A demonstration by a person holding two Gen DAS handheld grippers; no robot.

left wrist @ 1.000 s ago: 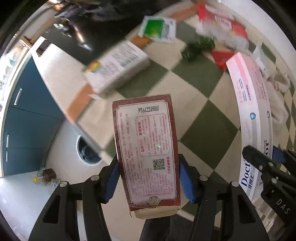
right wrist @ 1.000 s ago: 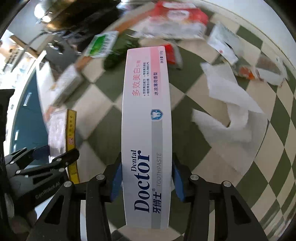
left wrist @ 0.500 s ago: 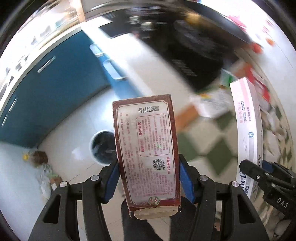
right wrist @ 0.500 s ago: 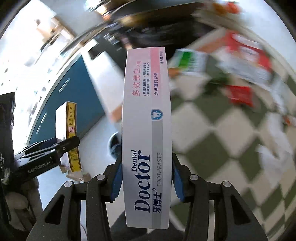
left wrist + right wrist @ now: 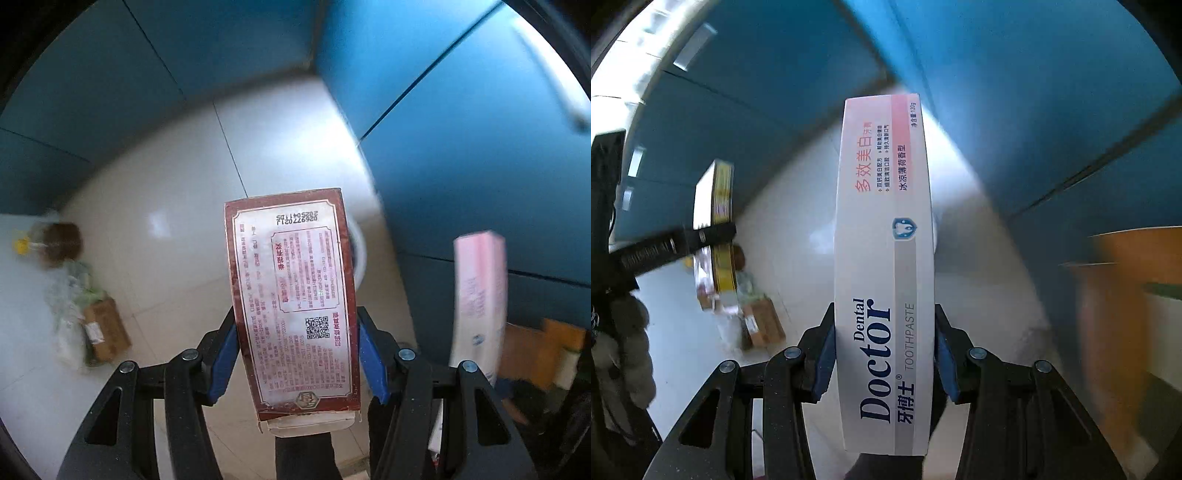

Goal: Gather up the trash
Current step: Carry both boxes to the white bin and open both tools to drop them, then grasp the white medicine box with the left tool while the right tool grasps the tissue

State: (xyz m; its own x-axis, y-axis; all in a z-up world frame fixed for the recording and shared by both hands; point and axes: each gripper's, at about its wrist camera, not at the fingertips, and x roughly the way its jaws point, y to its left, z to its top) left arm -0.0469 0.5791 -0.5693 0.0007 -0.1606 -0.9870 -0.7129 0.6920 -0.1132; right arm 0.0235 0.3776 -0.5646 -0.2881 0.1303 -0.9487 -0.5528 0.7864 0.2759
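Left tongs [image 5: 295, 354] clamp the red box [image 5: 291, 306], right tongs [image 5: 884, 354] the toothpaste box [image 5: 882, 273]; both point lengthwise toward the bin [image 5: 360, 254] behind the red box.

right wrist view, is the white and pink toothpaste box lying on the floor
No, the white and pink toothpaste box is clamped between the right gripper fingers, off the floor.

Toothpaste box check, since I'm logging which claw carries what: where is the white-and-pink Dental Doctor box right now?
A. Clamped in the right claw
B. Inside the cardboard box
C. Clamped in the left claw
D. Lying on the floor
A: the toothpaste box sits clamped between the blue pads of the right claw.
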